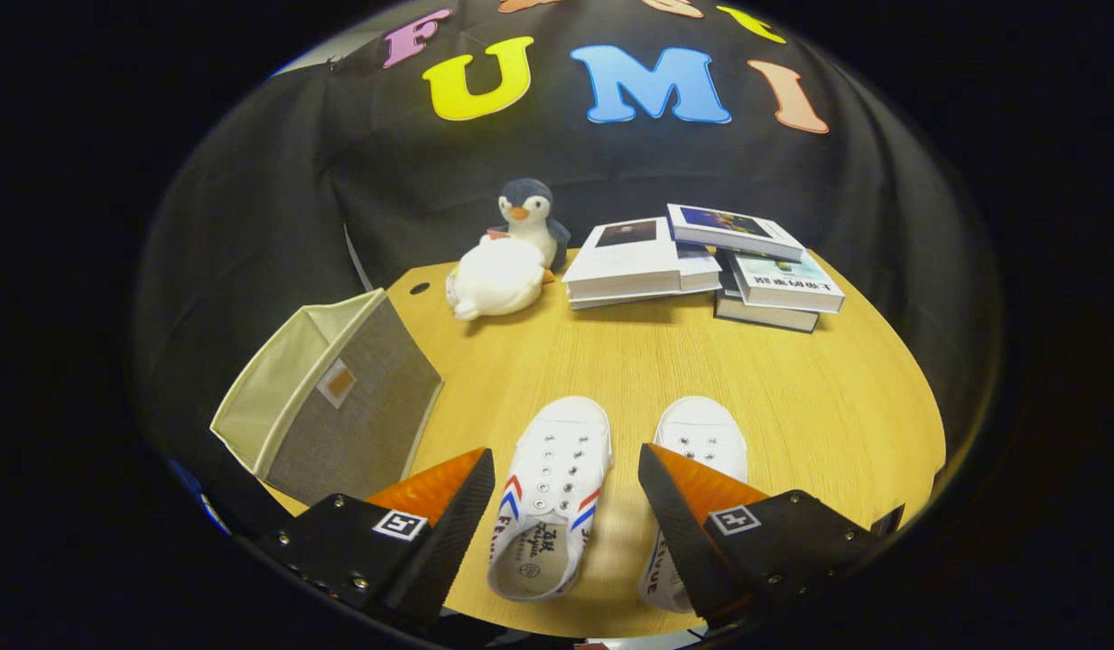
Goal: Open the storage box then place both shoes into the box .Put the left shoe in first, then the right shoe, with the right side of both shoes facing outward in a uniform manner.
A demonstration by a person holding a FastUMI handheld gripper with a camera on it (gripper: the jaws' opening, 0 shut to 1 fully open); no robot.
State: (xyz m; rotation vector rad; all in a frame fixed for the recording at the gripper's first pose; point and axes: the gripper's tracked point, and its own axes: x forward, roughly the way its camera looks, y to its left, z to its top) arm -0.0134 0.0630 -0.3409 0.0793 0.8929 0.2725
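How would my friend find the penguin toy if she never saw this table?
Start at the wooden table and look at its far edge, by the black cloth wall, well beyond the open tool. Left of the stack of books, two soft toys sit touching. The penguin is the upright one behind with a dark head and orange beak; the white plush toy in front is plain white.
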